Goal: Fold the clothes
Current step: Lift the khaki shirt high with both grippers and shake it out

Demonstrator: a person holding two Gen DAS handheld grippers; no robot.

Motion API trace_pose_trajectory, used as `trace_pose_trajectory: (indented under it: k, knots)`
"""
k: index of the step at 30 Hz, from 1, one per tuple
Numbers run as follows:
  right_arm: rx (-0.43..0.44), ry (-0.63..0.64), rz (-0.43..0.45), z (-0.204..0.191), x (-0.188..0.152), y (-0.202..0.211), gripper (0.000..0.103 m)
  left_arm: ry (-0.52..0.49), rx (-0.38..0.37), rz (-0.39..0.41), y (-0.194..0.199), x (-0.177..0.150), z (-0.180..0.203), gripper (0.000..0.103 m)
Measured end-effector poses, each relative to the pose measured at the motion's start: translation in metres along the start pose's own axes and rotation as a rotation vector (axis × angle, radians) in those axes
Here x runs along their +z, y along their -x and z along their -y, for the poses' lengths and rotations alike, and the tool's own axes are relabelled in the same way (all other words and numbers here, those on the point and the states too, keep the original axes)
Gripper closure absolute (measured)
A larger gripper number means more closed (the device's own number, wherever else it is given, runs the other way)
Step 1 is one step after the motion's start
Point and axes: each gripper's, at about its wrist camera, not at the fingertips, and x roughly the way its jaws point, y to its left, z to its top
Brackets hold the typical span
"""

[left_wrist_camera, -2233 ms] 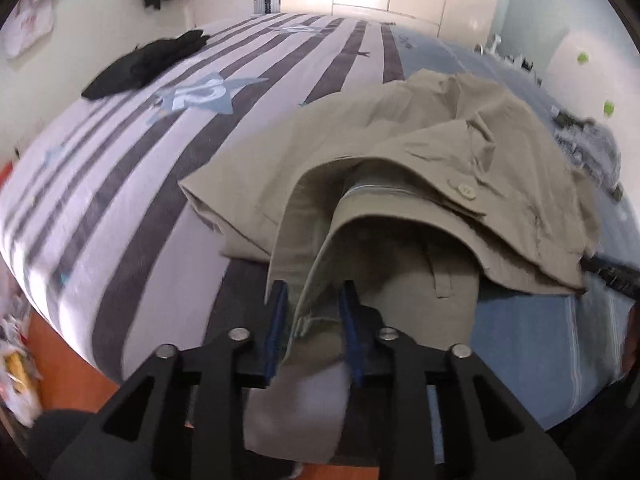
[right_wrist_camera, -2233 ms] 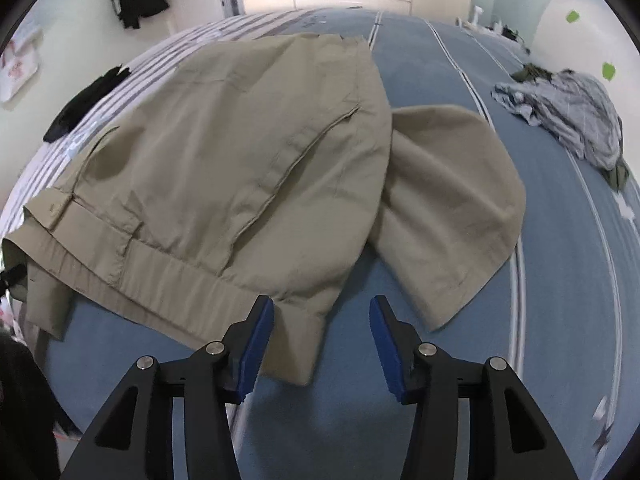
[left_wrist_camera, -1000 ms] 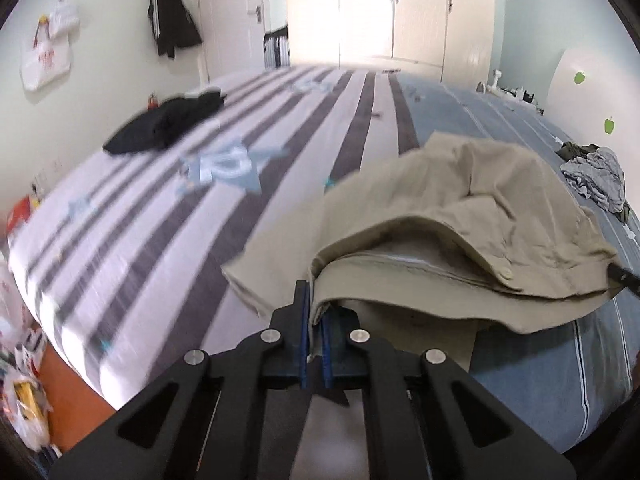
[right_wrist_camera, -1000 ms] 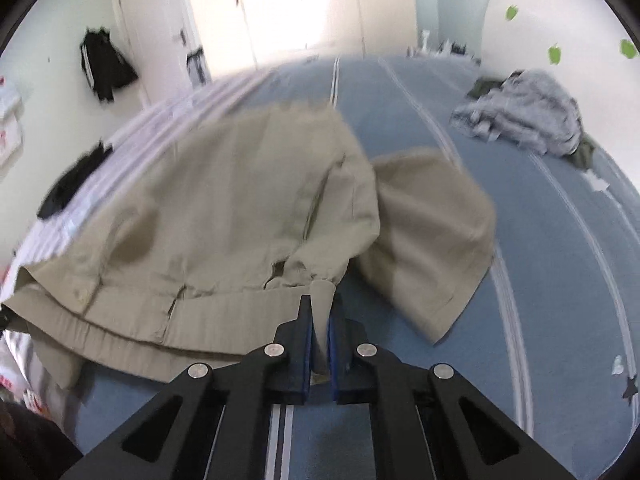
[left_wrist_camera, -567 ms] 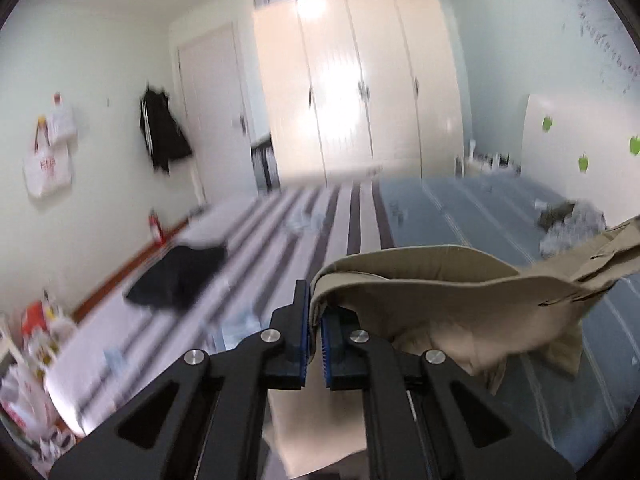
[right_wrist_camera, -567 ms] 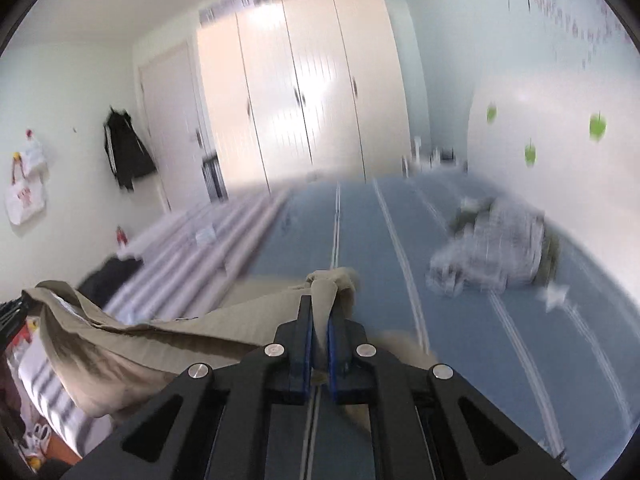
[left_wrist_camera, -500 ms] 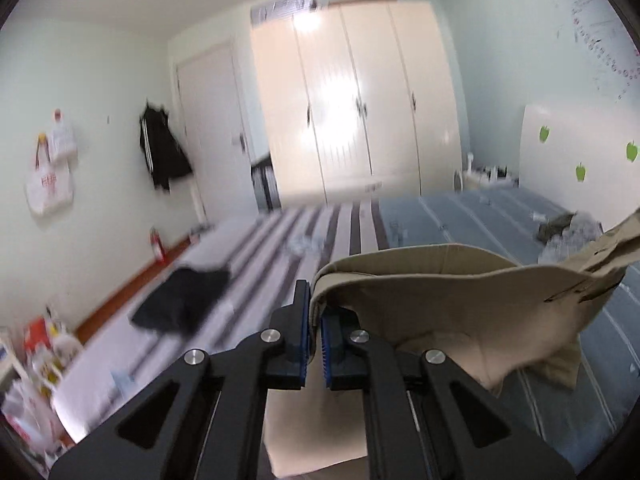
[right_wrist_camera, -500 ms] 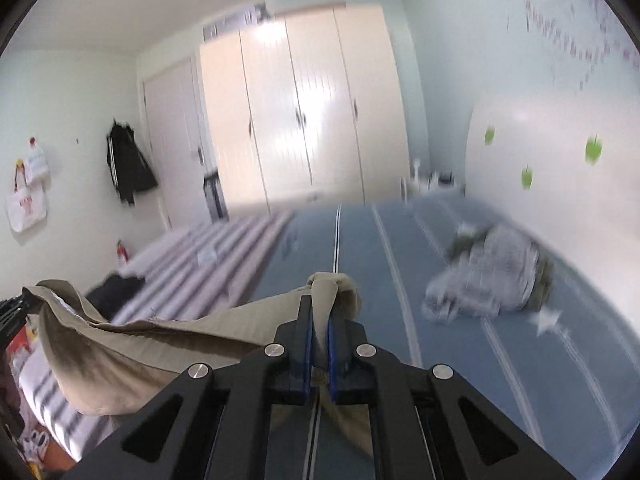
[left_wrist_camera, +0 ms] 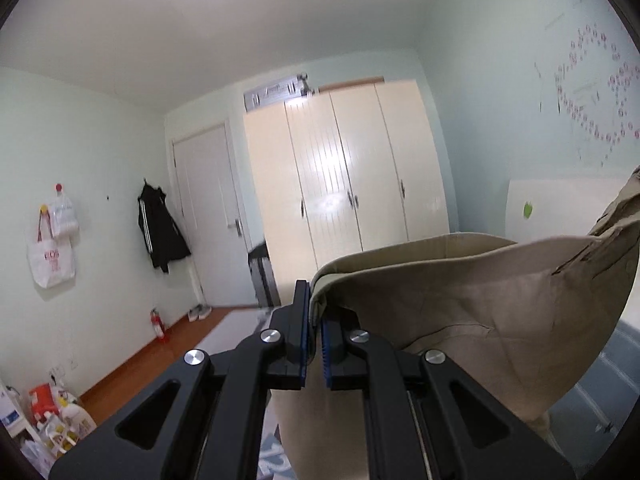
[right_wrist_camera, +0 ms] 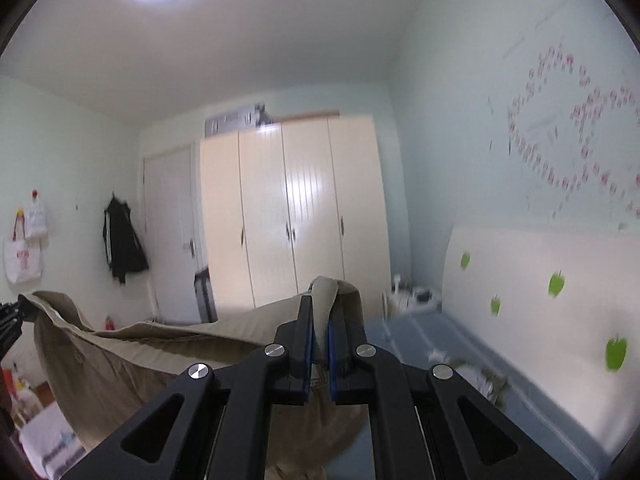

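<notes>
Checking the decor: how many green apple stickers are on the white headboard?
4 apple stickers: top left, upper middle, lower left, bottom right. More may lie out of frame.

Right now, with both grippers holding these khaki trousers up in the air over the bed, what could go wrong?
1. Each grip is thin: the left gripper and right gripper pinch only a small bunch of the khaki trousers at the waistband, so a shake may pull the fabric out.
2. The waistband sags between the grippers, so the trousers may land creased.
3. The hanging legs could drag onto the crumpled grey garment on the bed.
</notes>
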Motion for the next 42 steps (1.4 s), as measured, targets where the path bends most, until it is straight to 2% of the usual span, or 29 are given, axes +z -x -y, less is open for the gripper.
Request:
trace_pose_trajectory:
  k: [9, 15, 20, 24, 27, 30, 35, 38, 40, 42]
  knots:
    - [-0.039, 0.03, 0.178, -0.018, 0.126, 0.064, 0.098, 0.011, 0.035, 0.191, 0.068, 0.131, -0.029, 0.1]
    - [-0.059, 0.03, 0.255, -0.025, 0.196, 0.111, 0.098, 0.011, 0.044, 0.286, 0.122, 0.197, -0.042, 0.1]
    - [-0.075, 0.037, 0.287, -0.026, 0.229, 0.143, 0.098, -0.011, 0.045, 0.348, 0.161, 0.219, -0.049, 0.099]
    - [-0.081, 0.05, 0.268, -0.03, 0.229, 0.145, 0.098, -0.019, 0.037, 0.329, 0.161, 0.212, -0.051, 0.099]
    - [-0.082, 0.066, 0.232, -0.035, 0.22, 0.127, 0.098, -0.015, 0.027, 0.285, 0.137, 0.199, -0.05, 0.099]
    - [-0.08, 0.078, 0.19, -0.04, 0.2, 0.085, 0.098, -0.02, 0.029, 0.255, 0.097, 0.181, -0.049, 0.099]
    - [-0.075, 0.092, 0.095, -0.044, 0.154, -0.032, 0.098, -0.007, 0.017, 0.166, -0.016, 0.146, -0.047, 0.099]
    - [-0.088, 0.105, 0.064, -0.039, 0.121, -0.119, 0.098, -0.022, 0.03, 0.145, -0.088, 0.128, -0.035, 0.099]
    - [-0.09, 0.092, 0.073, -0.036, 0.105, -0.173, 0.098, -0.025, 0.041, 0.145, -0.132, 0.126, -0.025, 0.099]
    - [-0.096, 0.083, 0.094, -0.037, 0.107, -0.205, 0.098, -0.009, 0.045, 0.159, -0.164, 0.142, -0.021, 0.099]
